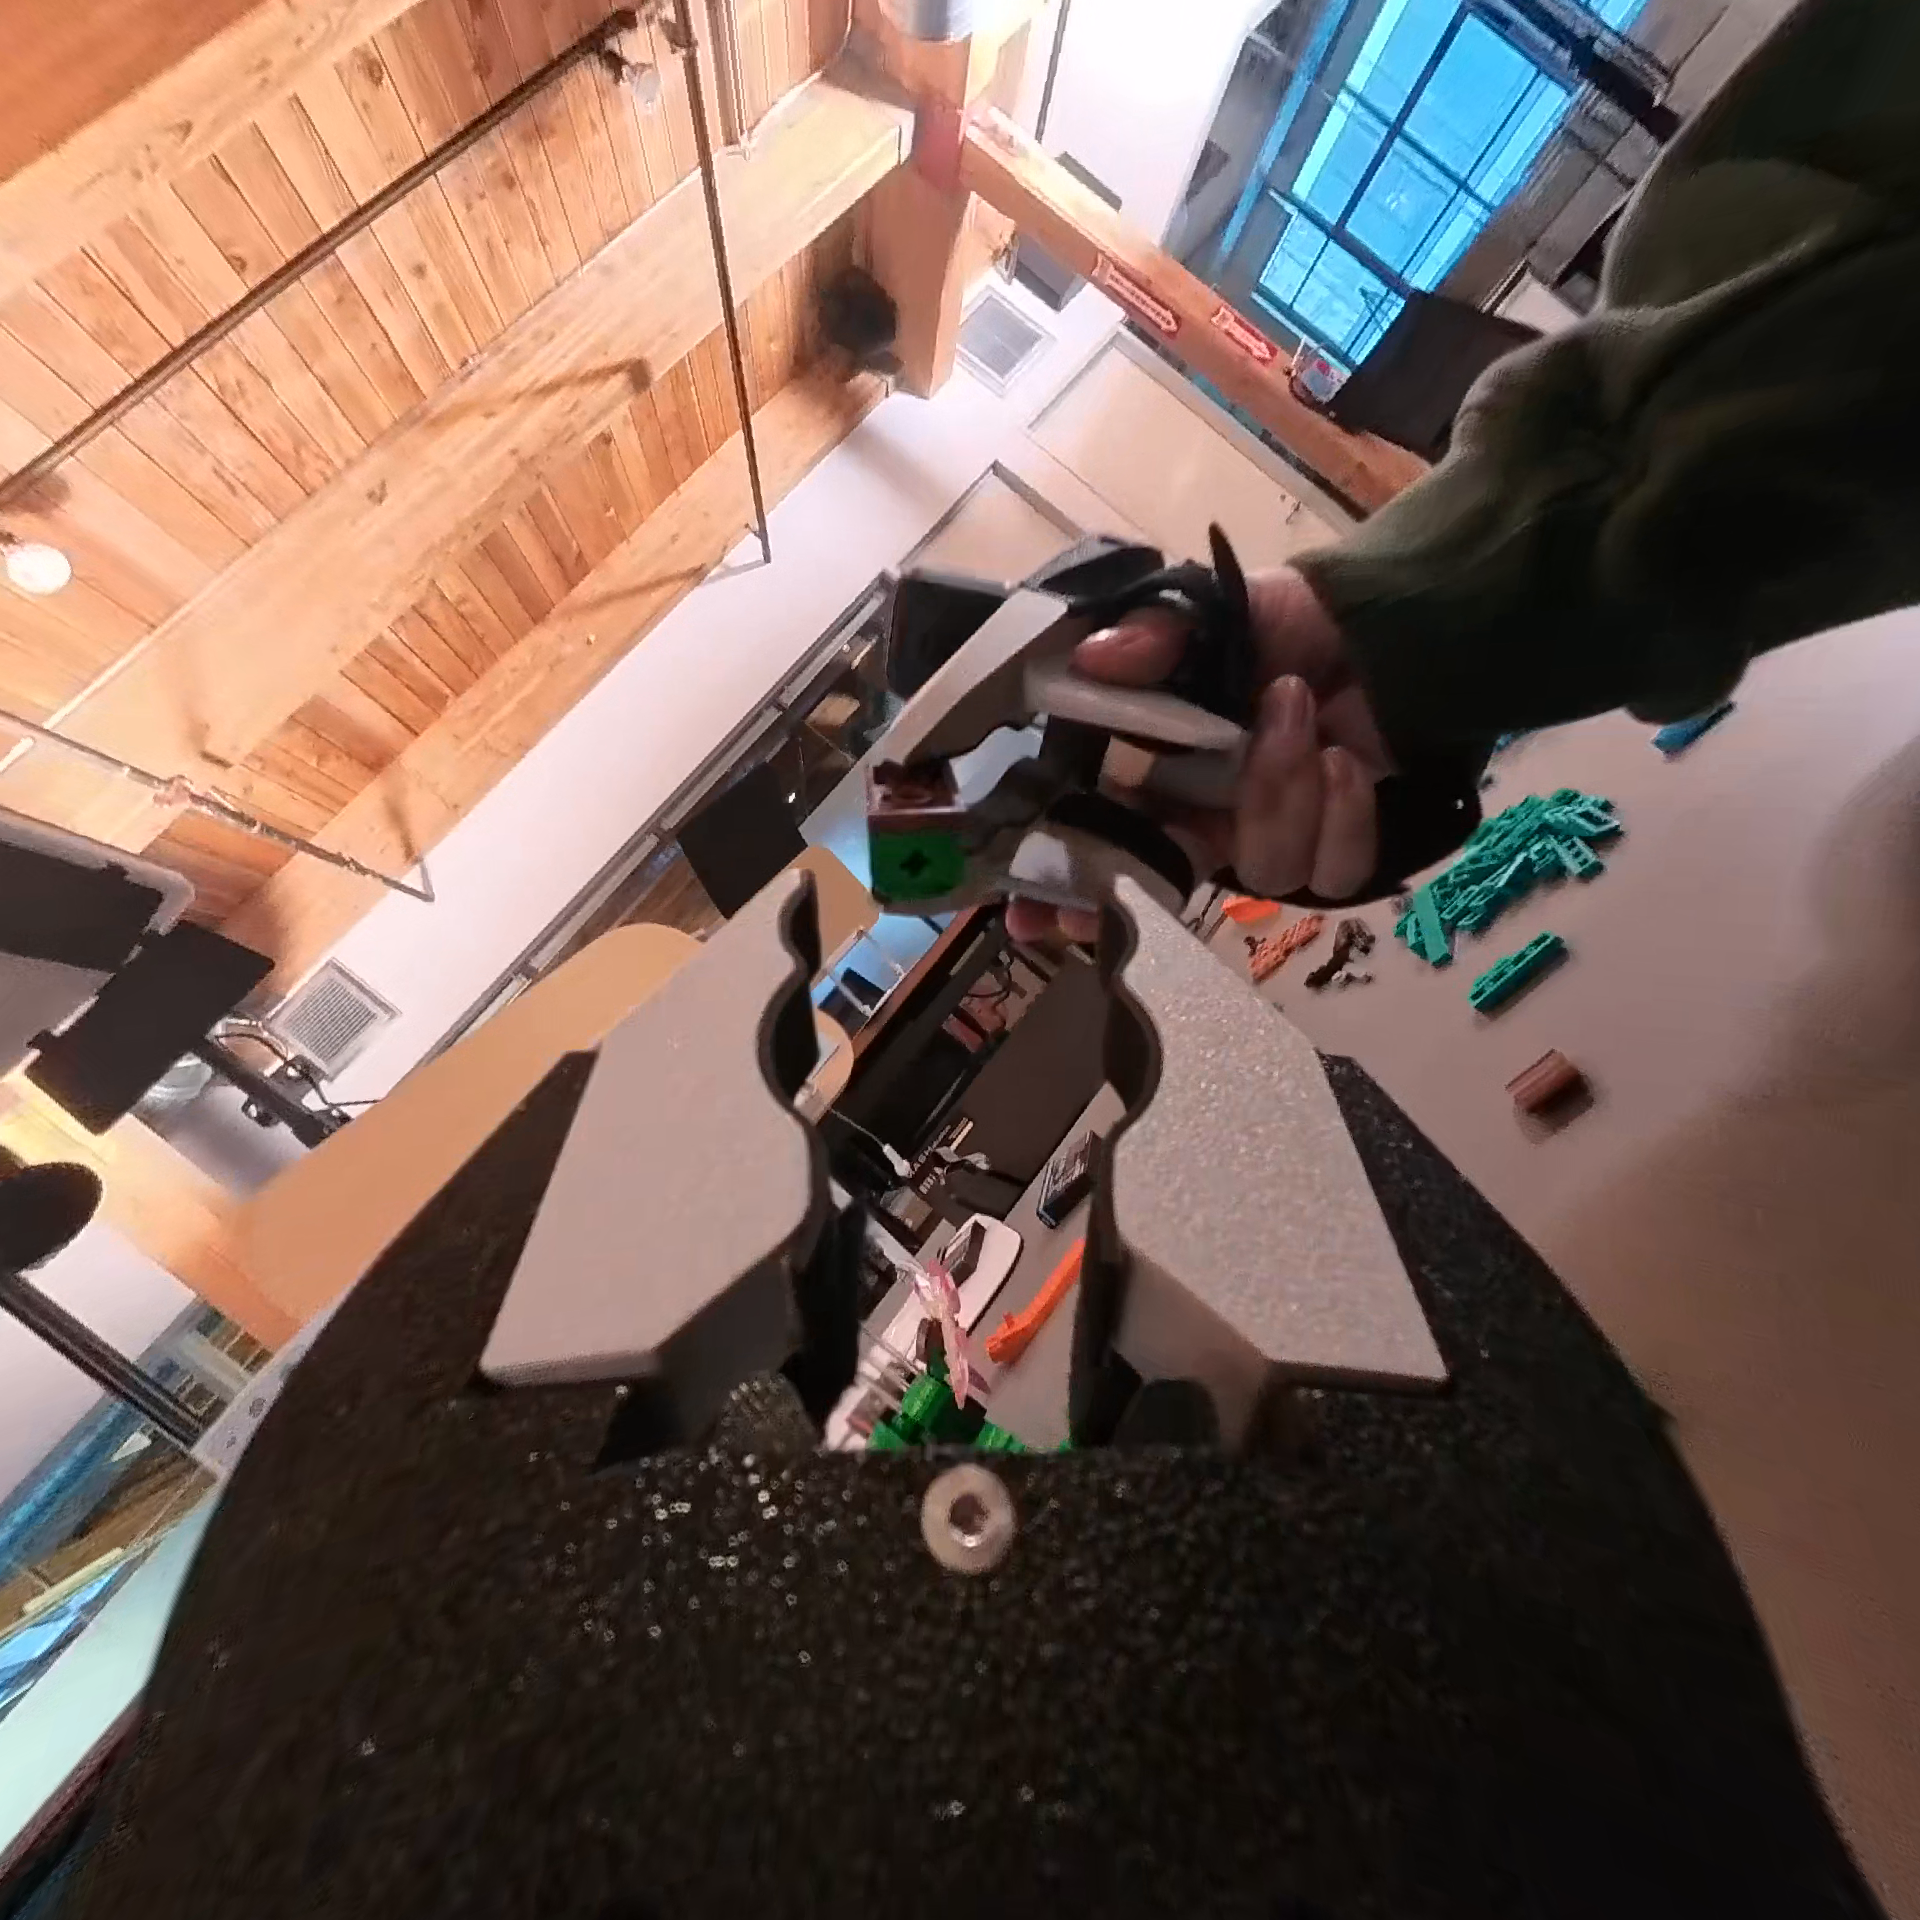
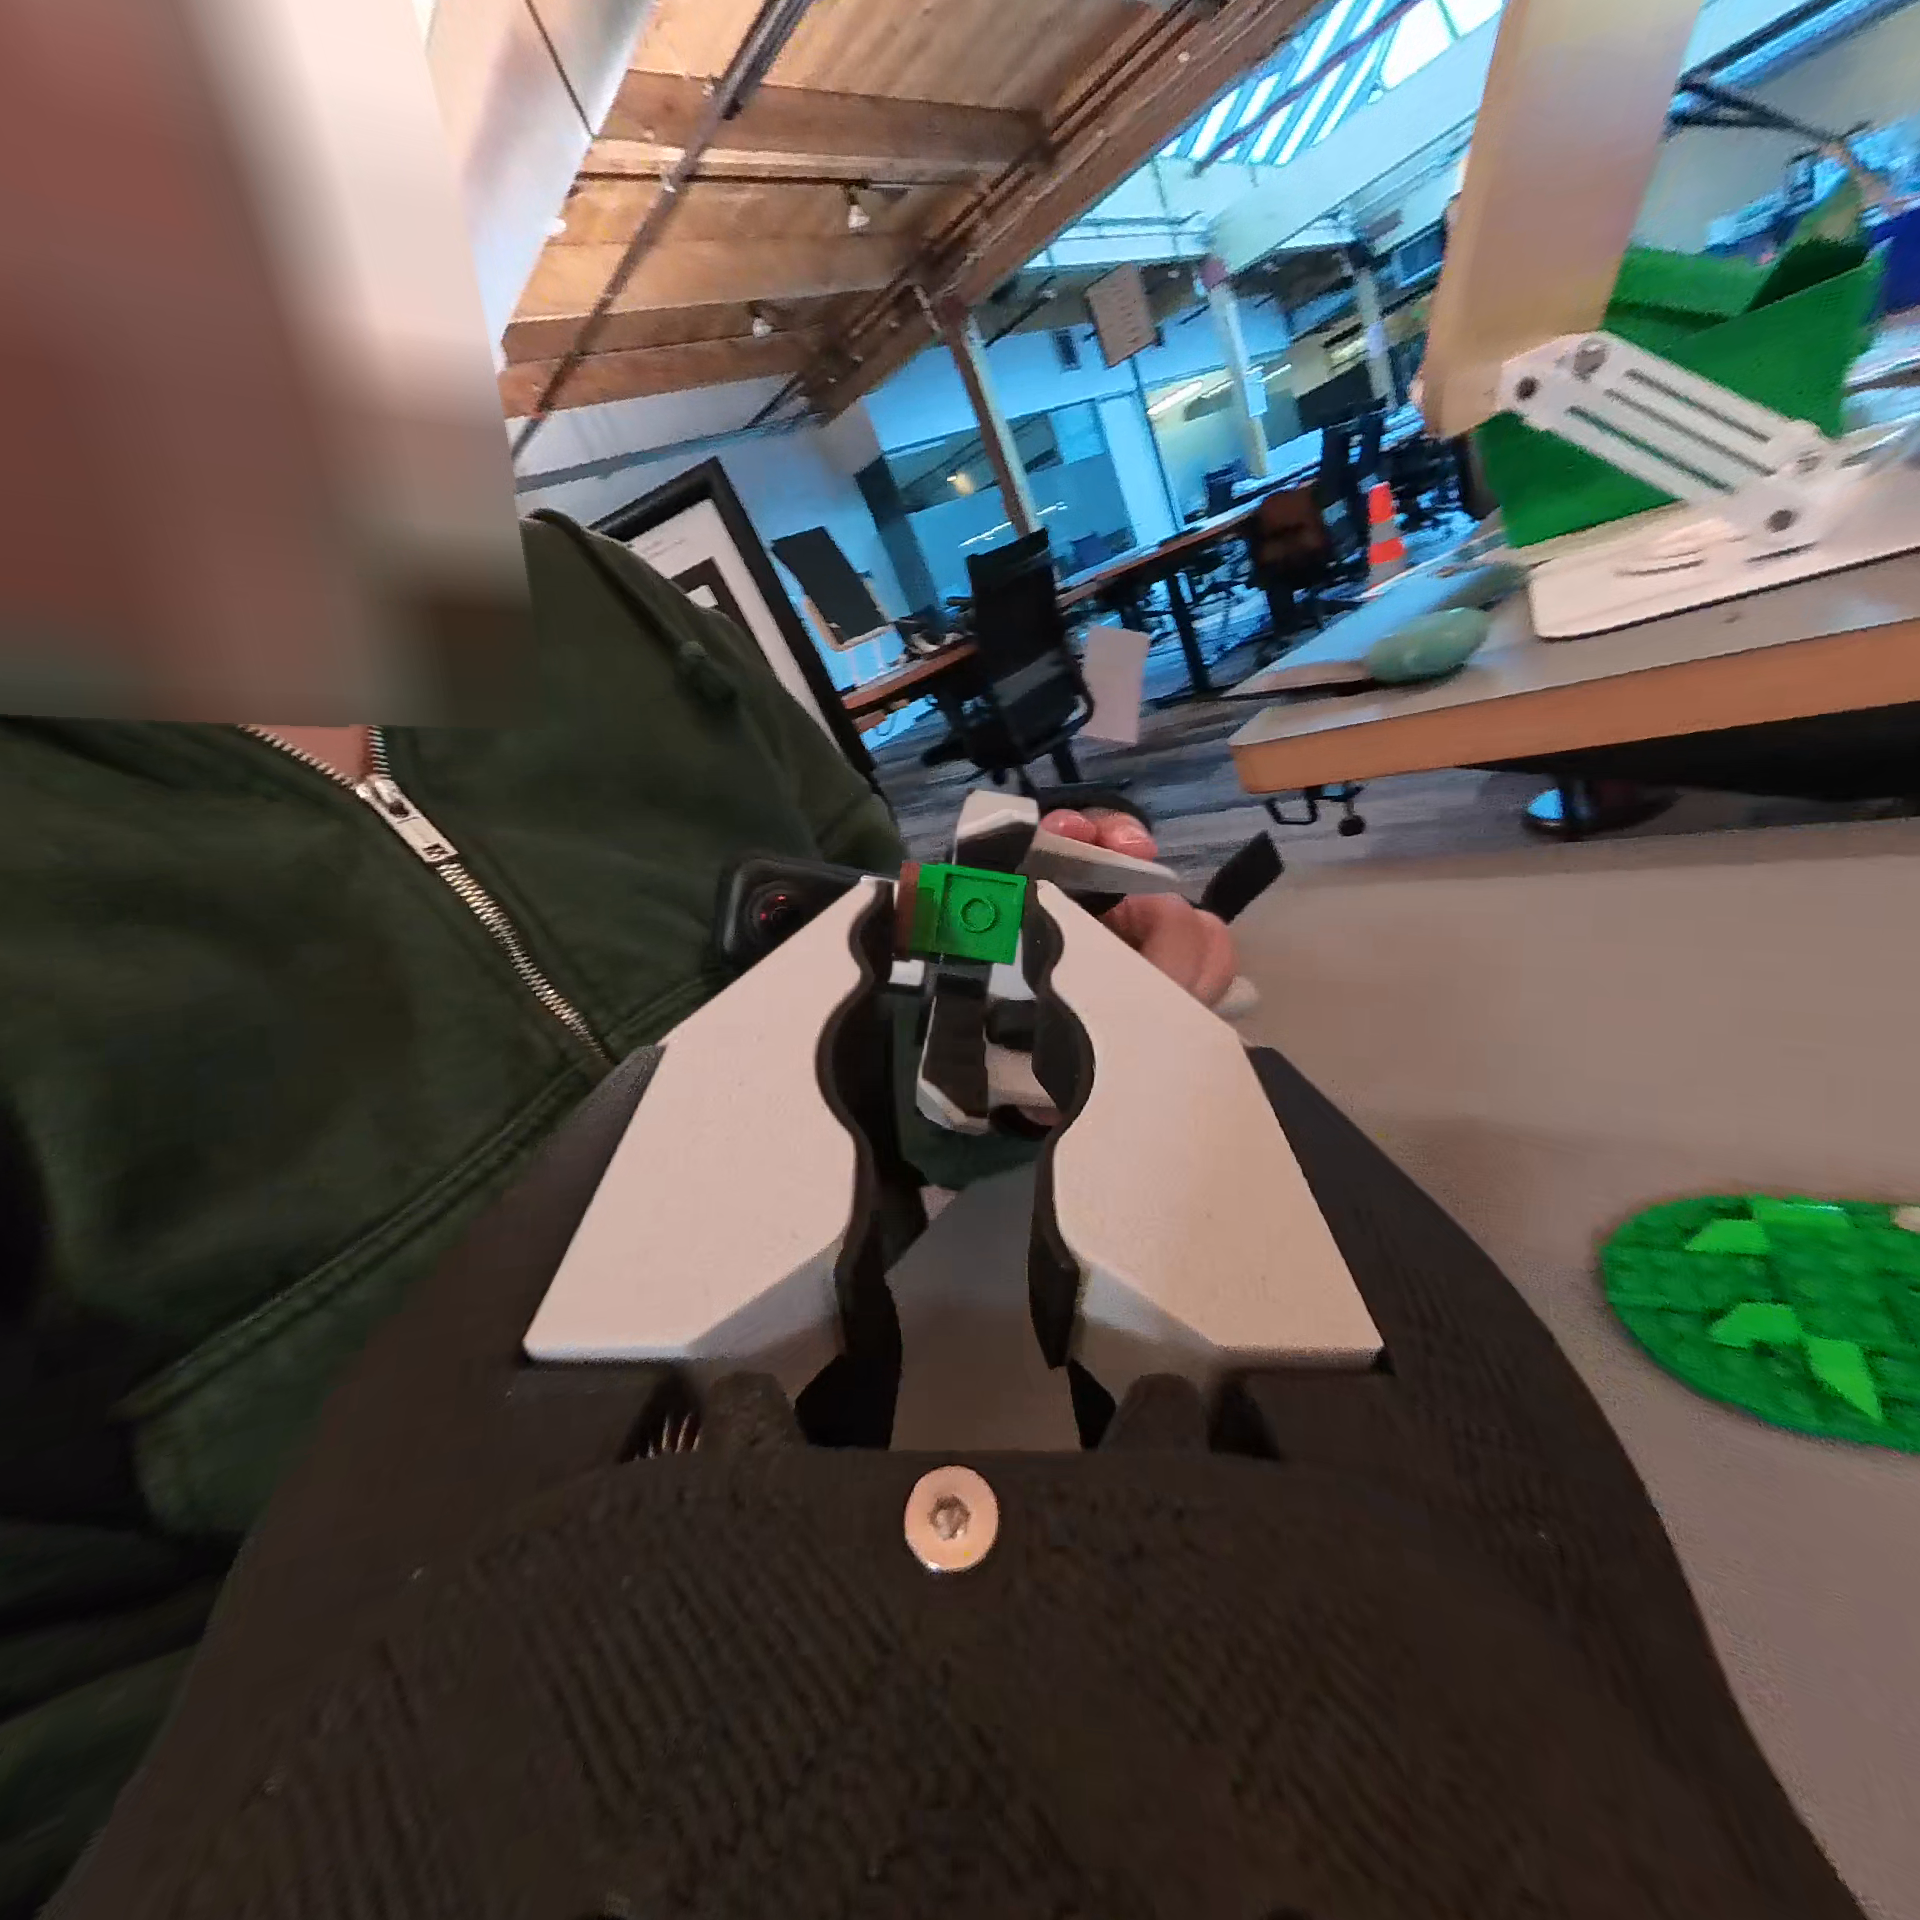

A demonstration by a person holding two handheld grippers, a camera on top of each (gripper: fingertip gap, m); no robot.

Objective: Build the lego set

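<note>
Item: green-brown brick stack (image 2: 961, 914), held off the table, pinched at your right gripper (image 2: 961, 935) tips. Left gripper (image 1: 961, 925) jaws stood narrowly apart, empty, just beside it. Advice: you needed studs squared w/ the mating face before pressing; loose teal pieces (image 1: 1507, 883) lay well apart on the table (image 1: 1714, 1351).

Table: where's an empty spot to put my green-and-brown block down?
Bare table lies below the brown brick, and more above the round green plate. It is crowded around the teal pile and the orange pieces.
</note>
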